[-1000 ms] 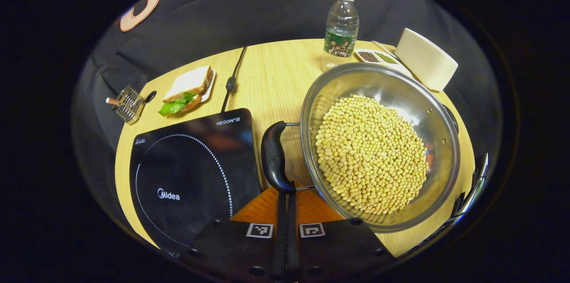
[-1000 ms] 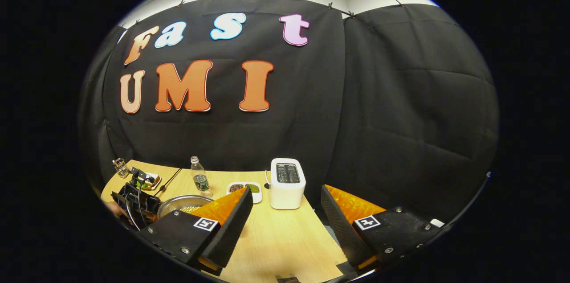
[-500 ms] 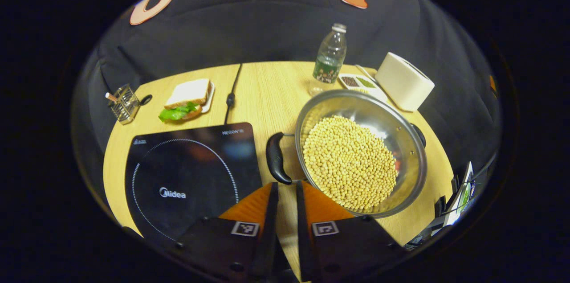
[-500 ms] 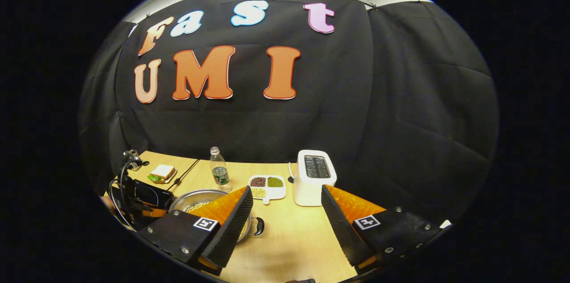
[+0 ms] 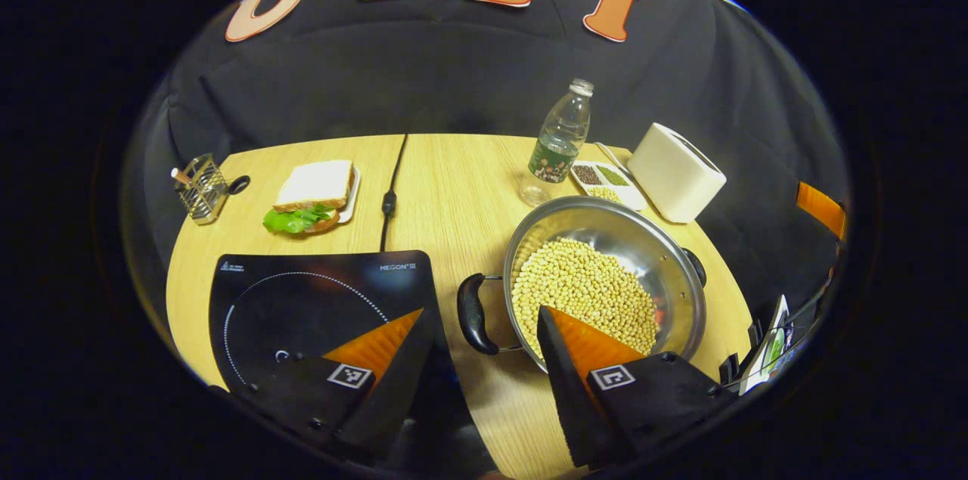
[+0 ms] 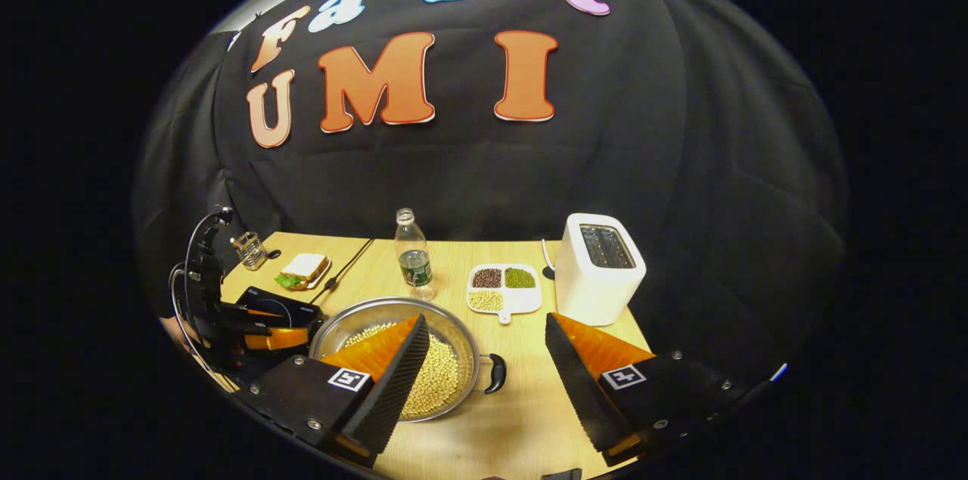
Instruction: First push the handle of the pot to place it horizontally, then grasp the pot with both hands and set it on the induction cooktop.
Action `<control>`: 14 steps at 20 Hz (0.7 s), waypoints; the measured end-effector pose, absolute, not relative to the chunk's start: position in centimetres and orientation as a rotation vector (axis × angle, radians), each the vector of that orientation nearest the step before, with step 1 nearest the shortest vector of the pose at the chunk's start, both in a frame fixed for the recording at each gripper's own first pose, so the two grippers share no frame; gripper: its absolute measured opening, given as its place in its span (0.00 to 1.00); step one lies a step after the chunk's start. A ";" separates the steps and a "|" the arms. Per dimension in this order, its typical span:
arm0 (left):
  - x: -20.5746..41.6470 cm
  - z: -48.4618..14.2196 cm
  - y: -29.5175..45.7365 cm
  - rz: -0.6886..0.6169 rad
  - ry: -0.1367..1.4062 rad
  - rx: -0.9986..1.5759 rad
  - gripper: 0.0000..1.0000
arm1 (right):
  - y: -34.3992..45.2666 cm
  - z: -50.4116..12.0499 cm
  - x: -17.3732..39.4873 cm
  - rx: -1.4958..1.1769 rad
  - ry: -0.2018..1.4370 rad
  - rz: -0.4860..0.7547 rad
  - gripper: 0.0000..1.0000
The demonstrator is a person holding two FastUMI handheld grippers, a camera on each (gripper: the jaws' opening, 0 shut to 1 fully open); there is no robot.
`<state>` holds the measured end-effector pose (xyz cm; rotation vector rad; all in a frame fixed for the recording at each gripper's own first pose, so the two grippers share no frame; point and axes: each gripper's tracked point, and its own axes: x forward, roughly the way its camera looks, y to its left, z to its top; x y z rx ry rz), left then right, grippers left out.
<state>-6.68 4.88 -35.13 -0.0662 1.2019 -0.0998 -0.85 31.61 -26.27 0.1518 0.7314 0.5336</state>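
Note:
A steel pot (image 5: 605,217) full of yellow beans stands on the wooden table, right of the black induction cooktop (image 5: 302,298). Its black left handle (image 5: 472,314) points at the cooktop, and a second handle (image 5: 695,266) sits on the far right side. My left gripper (image 5: 482,311) is open, with the left handle just ahead between its fingers and not touched. In the right gripper view the pot (image 6: 378,305) lies low at the left with its near handle (image 6: 495,373). My right gripper (image 6: 484,317) hangs open above the table, its left finger over the pot.
A water bottle (image 5: 558,141), a divided dish of grains (image 5: 605,181) and a white toaster (image 5: 673,171) stand behind the pot. A sandwich on a plate (image 5: 314,193), a wire holder (image 5: 198,189) and the cooktop's cord (image 5: 390,196) lie at the back left.
My left gripper has opened and drawn back from the pot's handle. The right gripper has tipped down and come closer to the pot.

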 end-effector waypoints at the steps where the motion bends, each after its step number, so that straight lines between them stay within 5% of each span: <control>1: -6.5 -35.8 4.8 -0.105 1.217 -0.067 0.90 | 32.0 -27.1 -0.9 0.153 0.753 0.536 0.96; 3: -6.0 -37.0 4.7 -0.114 1.230 -0.054 0.99 | 32.8 -28.7 -1.2 0.148 0.800 0.537 0.96; 14: -6.2 -40.4 2.7 -0.160 1.323 -0.048 0.95 | 36.0 -35.8 -2.5 0.090 0.992 0.570 0.96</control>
